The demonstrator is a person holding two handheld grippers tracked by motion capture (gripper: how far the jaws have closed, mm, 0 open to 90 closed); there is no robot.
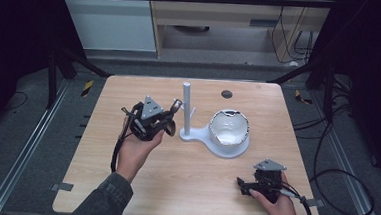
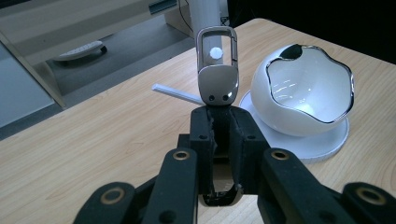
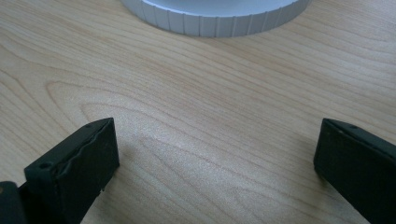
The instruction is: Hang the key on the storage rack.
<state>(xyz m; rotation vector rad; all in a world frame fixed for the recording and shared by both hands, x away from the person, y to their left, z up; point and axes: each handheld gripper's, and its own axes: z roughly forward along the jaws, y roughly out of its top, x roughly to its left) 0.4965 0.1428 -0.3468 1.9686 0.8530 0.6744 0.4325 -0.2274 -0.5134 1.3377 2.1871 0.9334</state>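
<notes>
Between the pads of my left tool (image 2: 219, 140) sits a metal clip (image 2: 217, 70), pinched by its lower end so the open loop stands free toward the white post (image 1: 186, 109); I judge that keeps the loop ready to slip over the post's small peg (image 2: 215, 52) (it already lines up through the loop). Beside the post, on the same white stand (image 1: 204, 137), rests a bowl (image 1: 229, 126). My right tool (image 1: 243, 185) lies low on the table (image 1: 189, 182), spread wide, holding nothing.
</notes>
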